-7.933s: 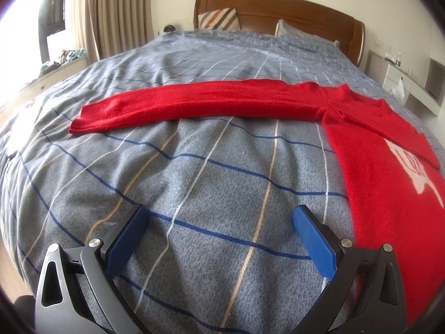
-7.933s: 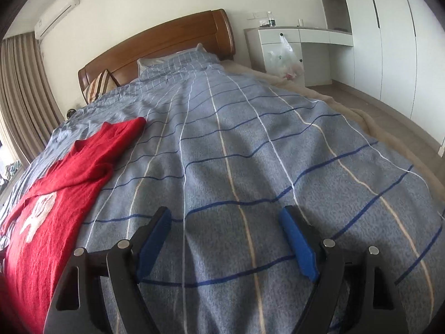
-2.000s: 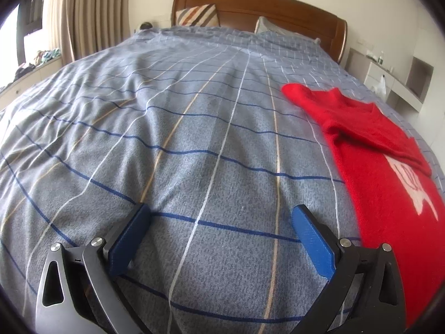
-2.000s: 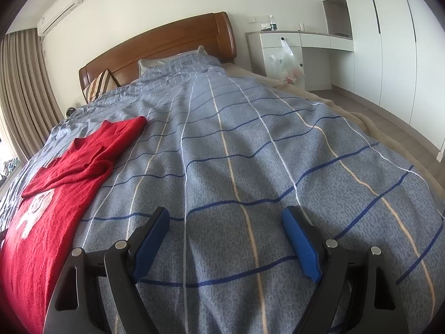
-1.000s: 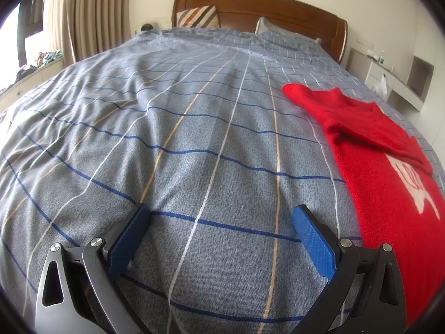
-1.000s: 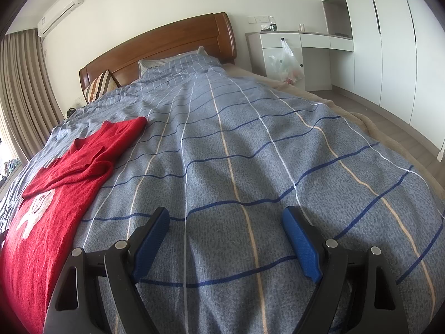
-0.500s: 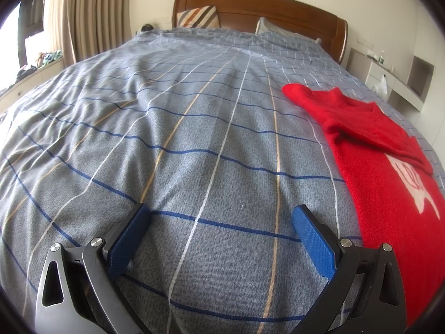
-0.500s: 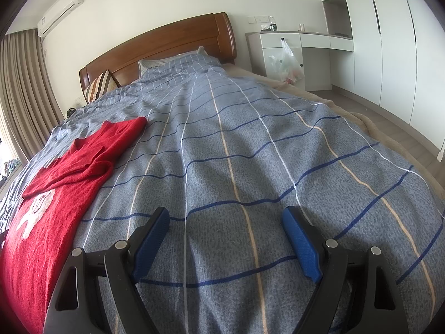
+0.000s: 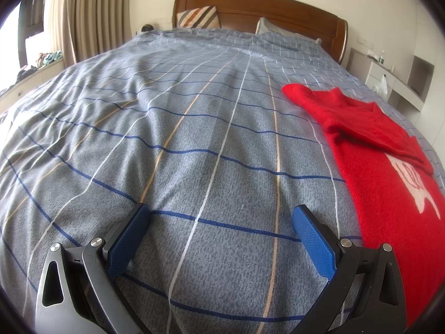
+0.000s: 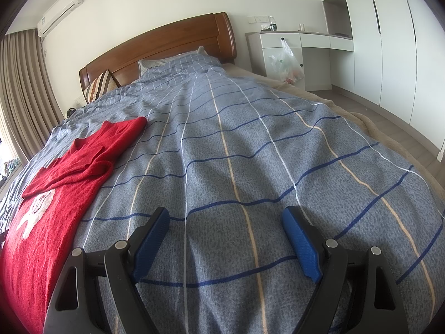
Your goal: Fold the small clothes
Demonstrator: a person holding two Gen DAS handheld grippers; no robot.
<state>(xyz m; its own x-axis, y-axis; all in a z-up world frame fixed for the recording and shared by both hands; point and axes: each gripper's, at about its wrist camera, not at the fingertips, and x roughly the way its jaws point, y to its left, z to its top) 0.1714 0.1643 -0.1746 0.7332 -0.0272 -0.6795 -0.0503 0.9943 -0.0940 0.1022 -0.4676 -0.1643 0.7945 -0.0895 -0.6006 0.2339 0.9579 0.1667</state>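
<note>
Nearest the left wrist camera, the left gripper hangs over bare bedspread with its blue pads spread wide and nothing between them. The right gripper does likewise in its own view, fingers splayed apart and empty above the grey checked bedspread.

Between the two grippers lies the red sweater, flat on the bedspread, touching neither gripper. It sits just right of the left gripper and just left of the right one. Its long axis runs from the foot of the bed toward the headboard: the hem end is near the cameras, the neckline and shoulders point away toward the pillows. A white motif shows on the chest. Further up, a sleeve is folded diagonally across the upper body, over the top of the motif, and the far shoulder corner ends in a rounded tip.

Beyond the sweater the bedspread runs on to a striped cushion, a grey pillow and the wooden headboard
</note>
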